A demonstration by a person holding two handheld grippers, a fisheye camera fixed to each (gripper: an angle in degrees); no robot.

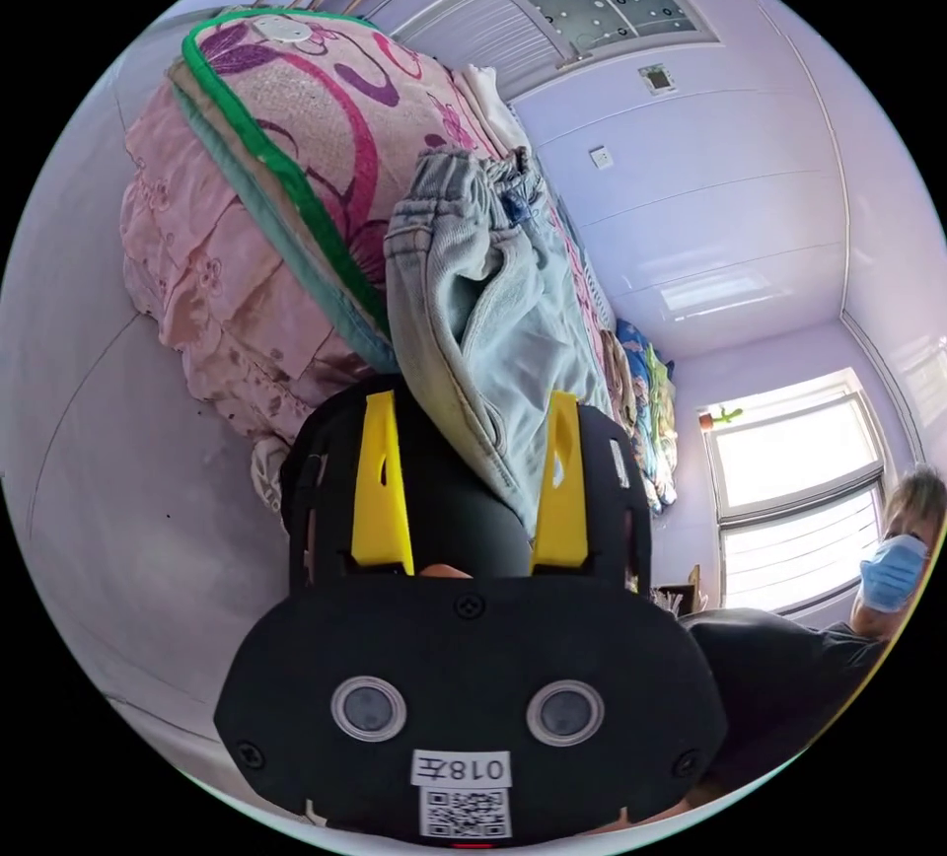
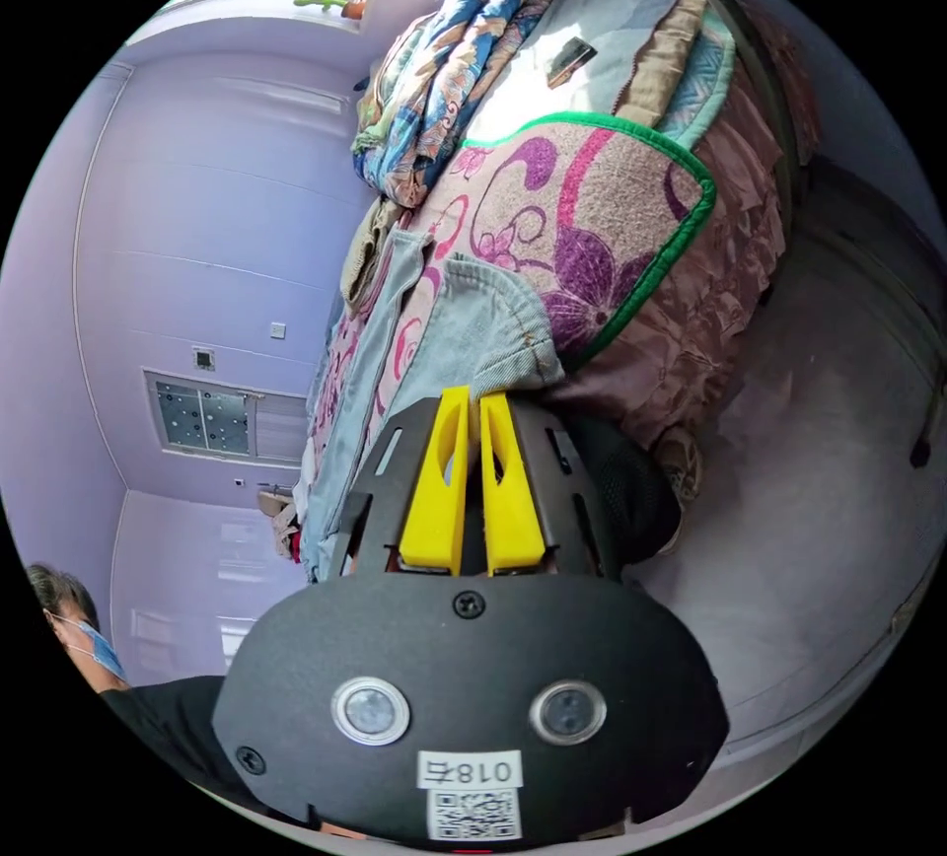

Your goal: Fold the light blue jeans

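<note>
Bare floor (image 1: pixel 118 501) is lying open beside the bed (image 2: pixel 631 205), giving passing room along its edge. Bundled jeans (image 1: pixel 473 304) are crowding the left gripper (image 1: pixel 469 442). A rolled quilt (image 2: pixel 444 87) is blocking the bed's far end.

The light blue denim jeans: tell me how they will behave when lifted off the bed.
The light blue denim jeans will likely hang floppy: they already bunch and fold over the left claw. The thick waistband probably keeps some shape. The right claw, shut on a hem, suggests the cloth grips well.
</note>
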